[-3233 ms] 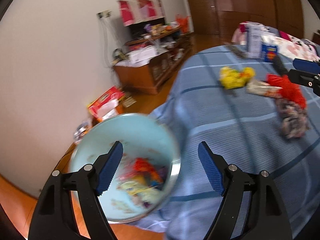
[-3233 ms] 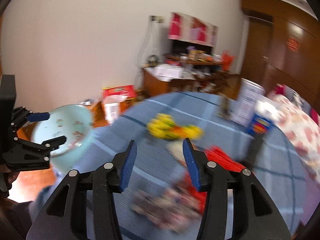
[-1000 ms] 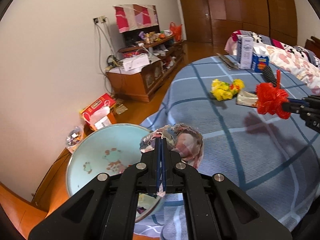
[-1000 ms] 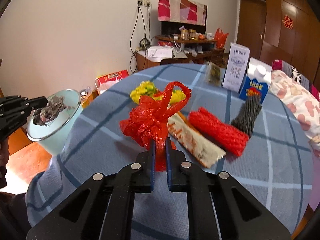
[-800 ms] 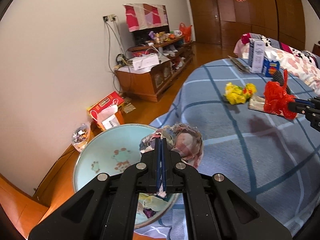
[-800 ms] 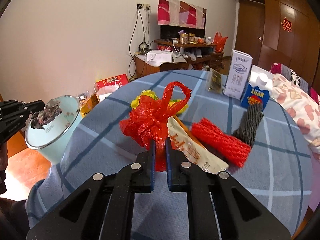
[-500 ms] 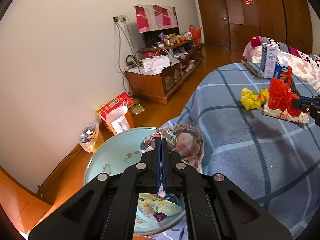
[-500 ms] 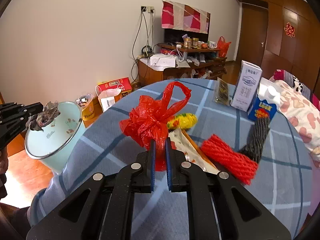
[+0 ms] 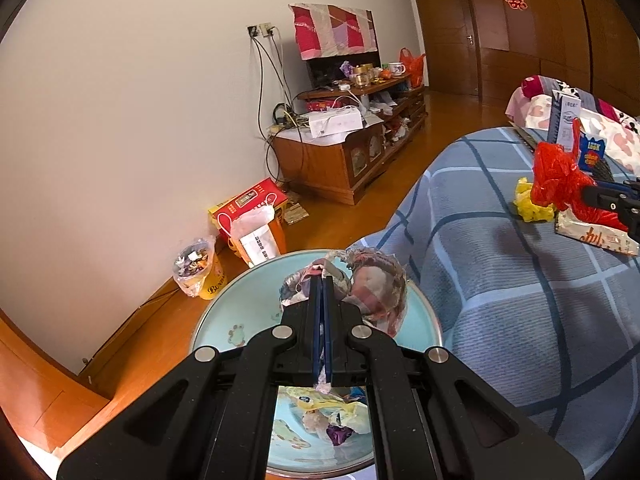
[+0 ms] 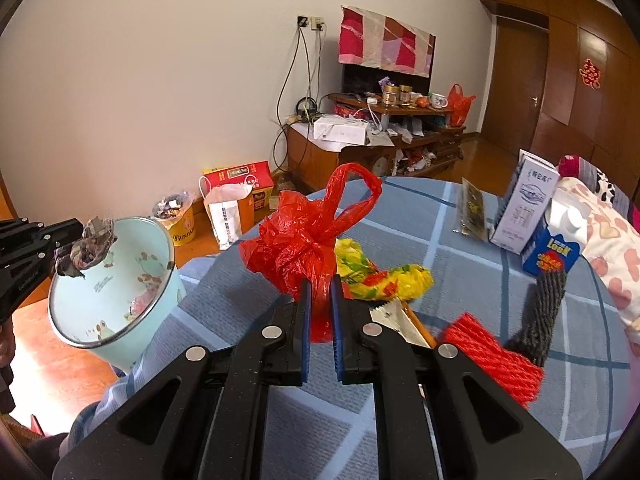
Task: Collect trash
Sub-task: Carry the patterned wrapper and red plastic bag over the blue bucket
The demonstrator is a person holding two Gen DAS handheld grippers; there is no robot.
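Our left tongs (image 9: 322, 280) are clamped on a crumpled wrapper (image 9: 370, 288) right above the pale blue trash bucket (image 9: 236, 320), while our right tongs (image 10: 320, 284) pinch the knotted red plastic bag (image 10: 304, 240) over the blue checked bed (image 10: 460, 248).

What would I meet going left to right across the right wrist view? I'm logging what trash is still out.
Left gripper with the crumpled wrapper → pale blue bin → red plastic bag in the right gripper → yellow wrapper → red mesh roll → dark mesh roll.
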